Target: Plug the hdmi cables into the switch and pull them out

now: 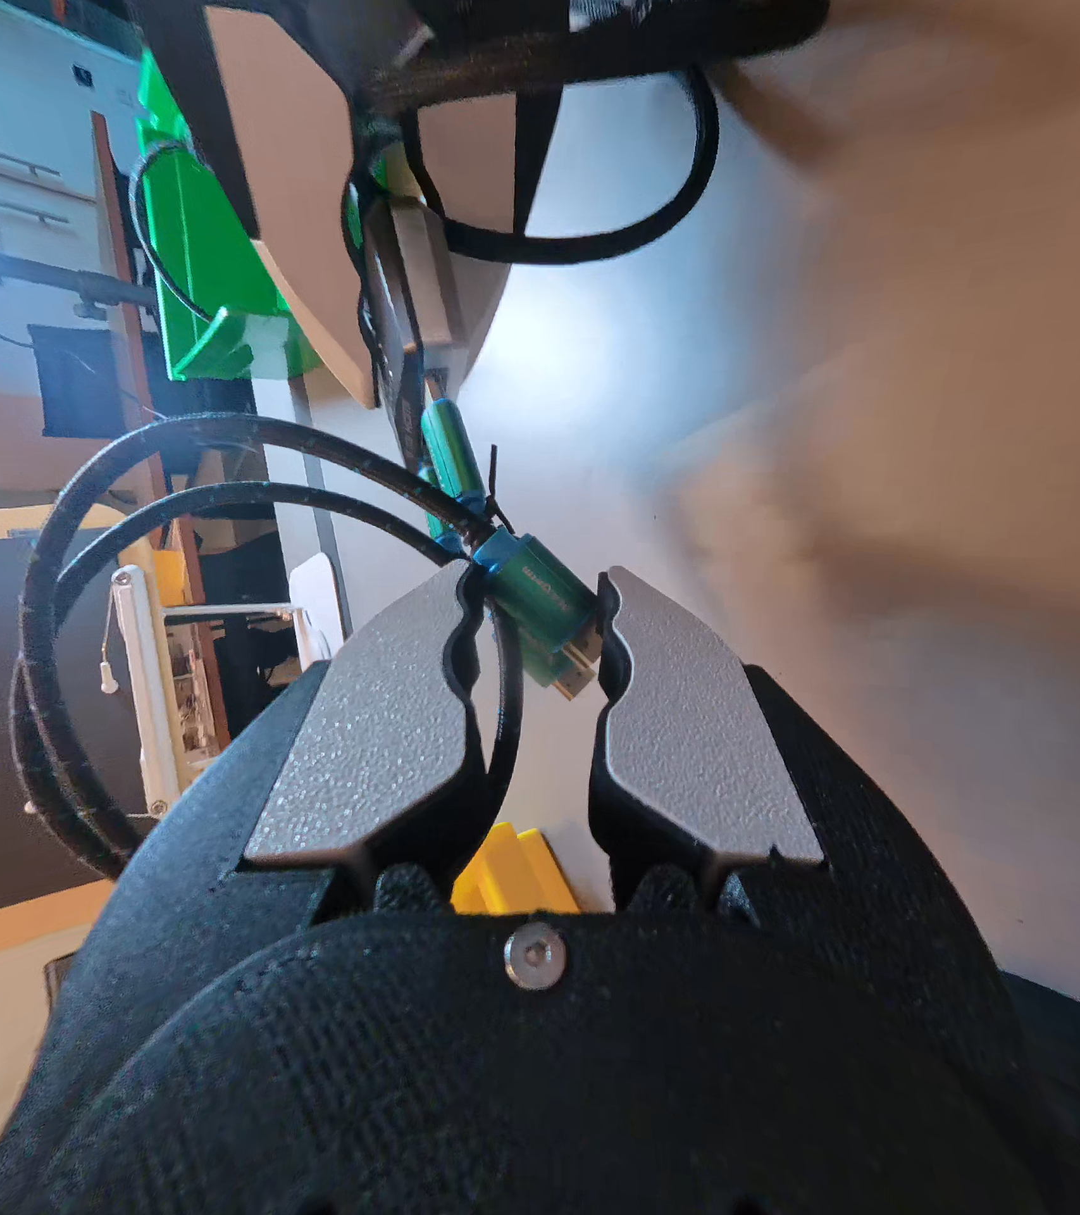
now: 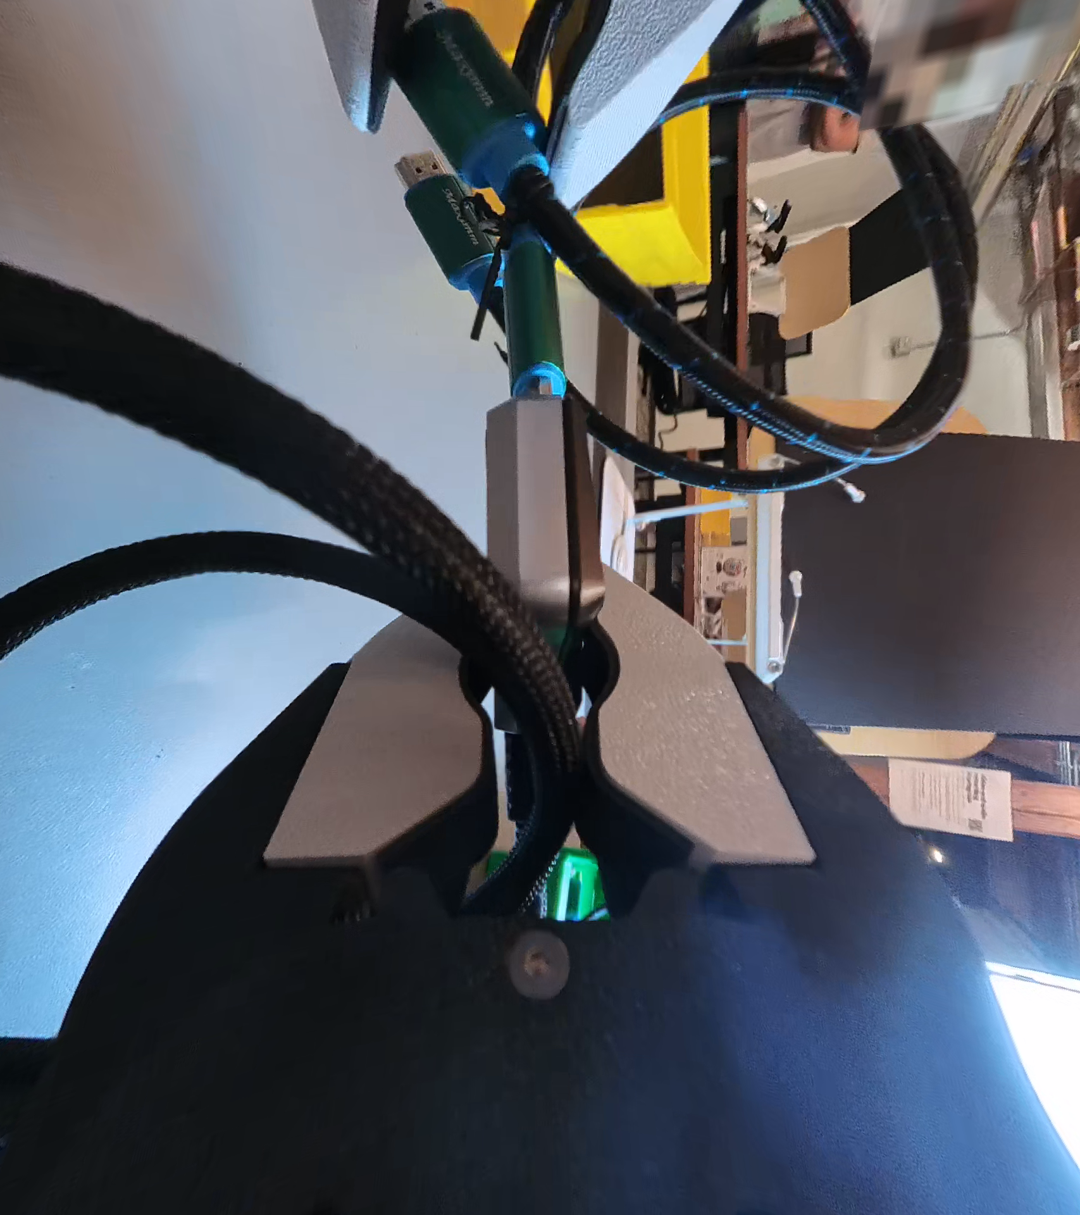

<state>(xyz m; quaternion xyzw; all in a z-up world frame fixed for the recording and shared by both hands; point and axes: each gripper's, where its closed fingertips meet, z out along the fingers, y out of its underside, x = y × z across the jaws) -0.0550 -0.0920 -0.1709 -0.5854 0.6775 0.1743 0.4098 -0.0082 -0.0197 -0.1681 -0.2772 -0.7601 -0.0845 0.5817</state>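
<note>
Left gripper (image 1: 534, 647): its grey-faced fingers (image 1: 386, 716) stand narrowly apart around a green HDMI plug (image 1: 540, 601); the right finger's inner edge touches the plug body, while a gap shows on the left side, so a firm clamp cannot be told from its own view. In the right wrist view the same plug (image 2: 465, 98) lies between the two finger plates with no visible gap.
Free plug: a second green HDMI plug (image 2: 442, 207) hangs just beside the held one, gold tip bare, tied to the cables with a black zip tie (image 2: 488, 283).
Plugged cable: a third green connector (image 2: 534, 322) runs straight into the far end of the grey HDMI switch (image 2: 534, 506).
Right gripper (image 2: 540, 664): fingers nearly closed on the near end of the switch, pinching it upright; a thick black braided cable (image 2: 300, 427) passes through the same gap, touching the left finger.
Switch in left wrist view: grey box (image 1: 419, 283) held beyond the plugs, well above the white table (image 1: 688, 427).
HDMI cables: black with blue flecks (image 1: 149, 473), looping out to the left of the left gripper.
Coloured bins: a yellow bin (image 1: 511, 868) under the left gripper, a green bin (image 1: 208, 263) by the right gripper.
</note>
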